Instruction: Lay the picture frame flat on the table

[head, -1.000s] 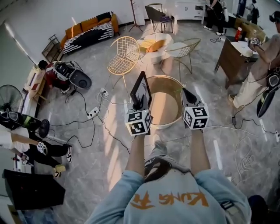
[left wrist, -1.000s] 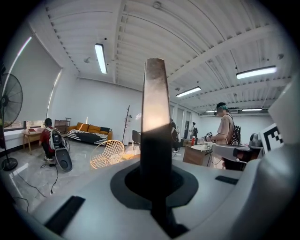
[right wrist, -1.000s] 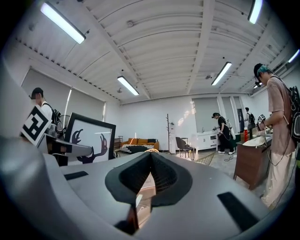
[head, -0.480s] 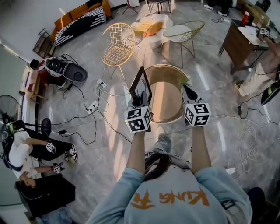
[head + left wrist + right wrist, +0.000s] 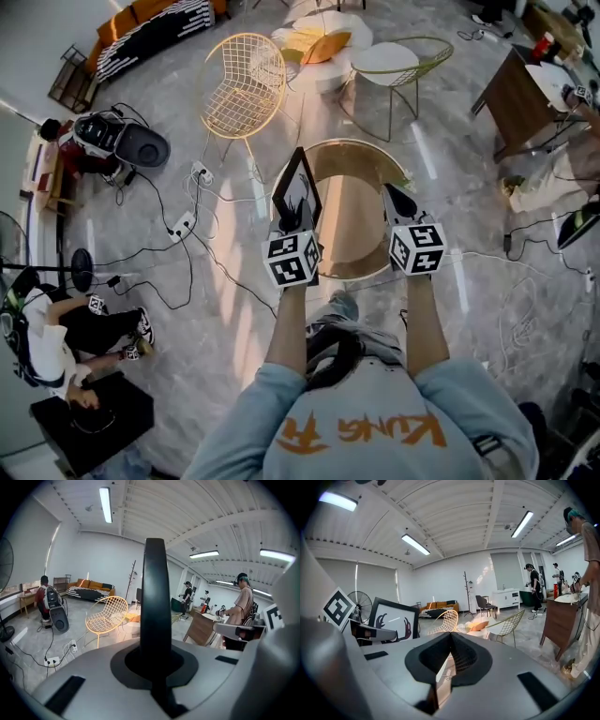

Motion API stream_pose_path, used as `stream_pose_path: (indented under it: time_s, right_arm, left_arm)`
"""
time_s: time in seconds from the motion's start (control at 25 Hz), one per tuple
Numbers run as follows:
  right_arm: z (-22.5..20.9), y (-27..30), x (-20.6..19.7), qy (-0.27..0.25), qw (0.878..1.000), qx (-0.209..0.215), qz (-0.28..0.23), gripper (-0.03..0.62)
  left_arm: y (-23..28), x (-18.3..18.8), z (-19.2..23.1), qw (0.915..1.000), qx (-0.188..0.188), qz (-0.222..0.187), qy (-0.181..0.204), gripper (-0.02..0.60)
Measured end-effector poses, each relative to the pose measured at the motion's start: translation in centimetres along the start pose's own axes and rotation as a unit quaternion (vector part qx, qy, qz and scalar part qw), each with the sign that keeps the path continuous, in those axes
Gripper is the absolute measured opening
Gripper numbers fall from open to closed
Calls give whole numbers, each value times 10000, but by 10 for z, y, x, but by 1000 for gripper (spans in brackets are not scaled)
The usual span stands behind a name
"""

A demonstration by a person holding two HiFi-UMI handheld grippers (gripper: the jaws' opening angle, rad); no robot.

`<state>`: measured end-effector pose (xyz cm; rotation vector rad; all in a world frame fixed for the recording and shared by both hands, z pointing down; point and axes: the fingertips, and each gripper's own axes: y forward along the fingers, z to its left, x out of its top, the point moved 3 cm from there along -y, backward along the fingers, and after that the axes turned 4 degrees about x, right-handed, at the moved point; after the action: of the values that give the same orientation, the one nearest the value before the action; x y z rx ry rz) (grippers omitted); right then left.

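Note:
The picture frame (image 5: 298,190) is black with a white print of dark shapes. It stands upright on edge above the round wooden table (image 5: 349,199). My left gripper (image 5: 298,223) is shut on its lower edge. In the left gripper view the frame (image 5: 155,592) shows edge-on as a dark vertical bar between the jaws. The right gripper view shows its printed face (image 5: 393,620) off to the left. My right gripper (image 5: 397,201) hovers over the table's right side, level with the left one, shut with nothing in it.
A yellow wire chair (image 5: 240,84) and a gold chair with a white seat (image 5: 392,62) stand beyond the table. A brown desk (image 5: 525,89) is at far right. Cables and a power strip (image 5: 182,225) lie on the floor at left. A person (image 5: 47,328) sits low at the left edge.
The head view has tipped further down, so the room slides up. Both grippers and the upright frame stay about where they were over the table.

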<state>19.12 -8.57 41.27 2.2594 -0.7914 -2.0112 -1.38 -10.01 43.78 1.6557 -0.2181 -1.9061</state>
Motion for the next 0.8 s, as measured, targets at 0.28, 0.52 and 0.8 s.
stream_pose_path:
  time_s: [0.28,0.52,0.8]
  right_arm:
    - [-16,28,-17,-10,9987,-151,491,-2]
    - [-28,43,-49,-89,9943,-37,1064,-2]
    - [-45,71,-89,-107,9847,169,1732,-2]
  left_arm:
    - [48,-17,8,9985,-177,444,-282,26]
    - [73,-62,6,9935,-156,846,-739,26]
    - [106,-118,4,9812,-30,1403,-1326,26]
